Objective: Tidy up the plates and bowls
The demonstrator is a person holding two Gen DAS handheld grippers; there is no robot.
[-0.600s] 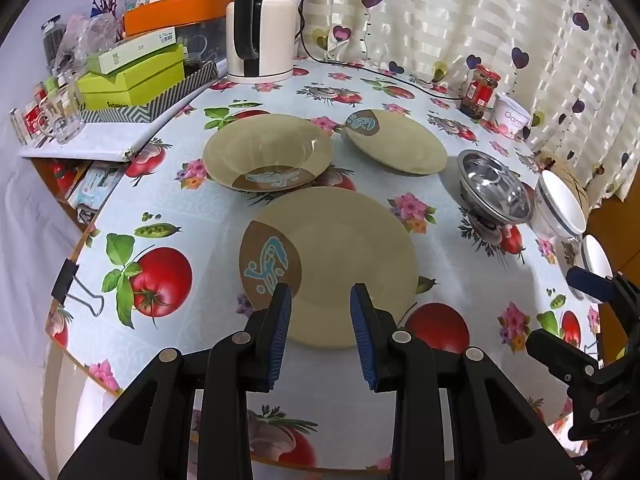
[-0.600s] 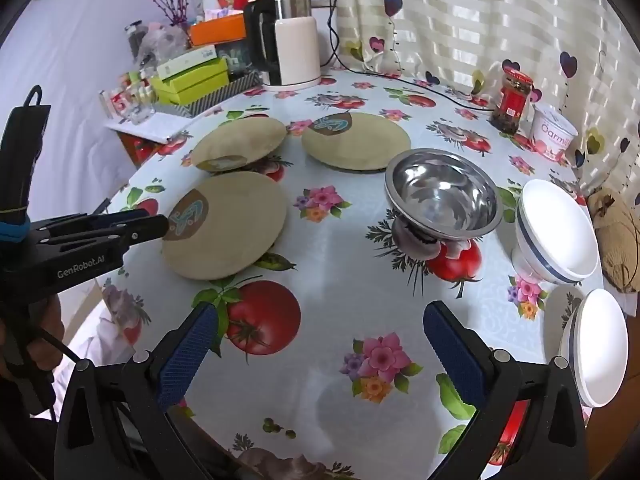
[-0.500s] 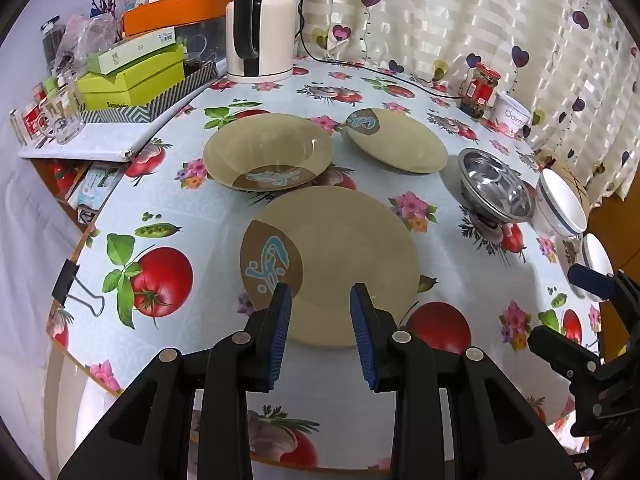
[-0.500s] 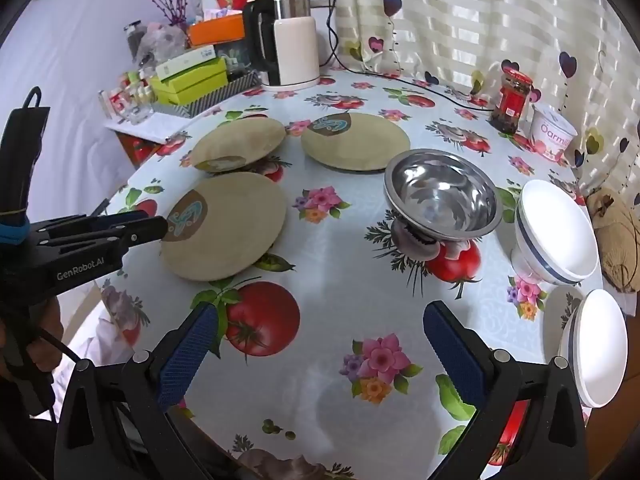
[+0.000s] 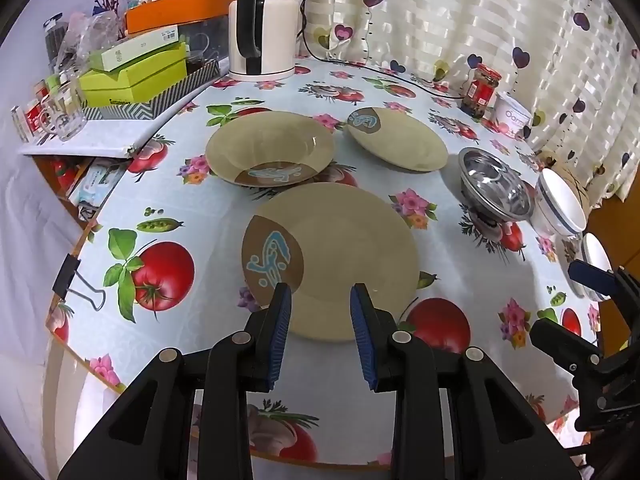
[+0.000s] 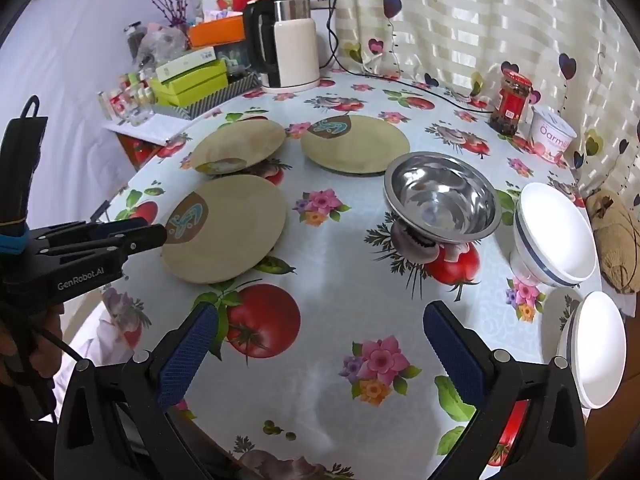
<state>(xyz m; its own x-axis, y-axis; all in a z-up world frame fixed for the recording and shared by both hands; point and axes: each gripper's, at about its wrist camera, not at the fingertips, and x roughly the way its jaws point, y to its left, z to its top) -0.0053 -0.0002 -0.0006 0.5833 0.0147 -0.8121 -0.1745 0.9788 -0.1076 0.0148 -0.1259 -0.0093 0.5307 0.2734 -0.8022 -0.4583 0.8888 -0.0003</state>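
Nothing has really moved since the earlier frame. Left tongs hover narrowly parted and empty over the near plate on the tabletop; right tongs gape wide (empty too). Best bet: pinch the plate's near rim squarely.

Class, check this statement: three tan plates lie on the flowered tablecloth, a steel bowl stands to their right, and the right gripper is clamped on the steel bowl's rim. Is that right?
One detail is wrong. The right gripper holds nothing: the right wrist view shows its jaws wide open above bare tablecloth, short of the steel bowl. The three tan plates and the bowl's place are as stated.
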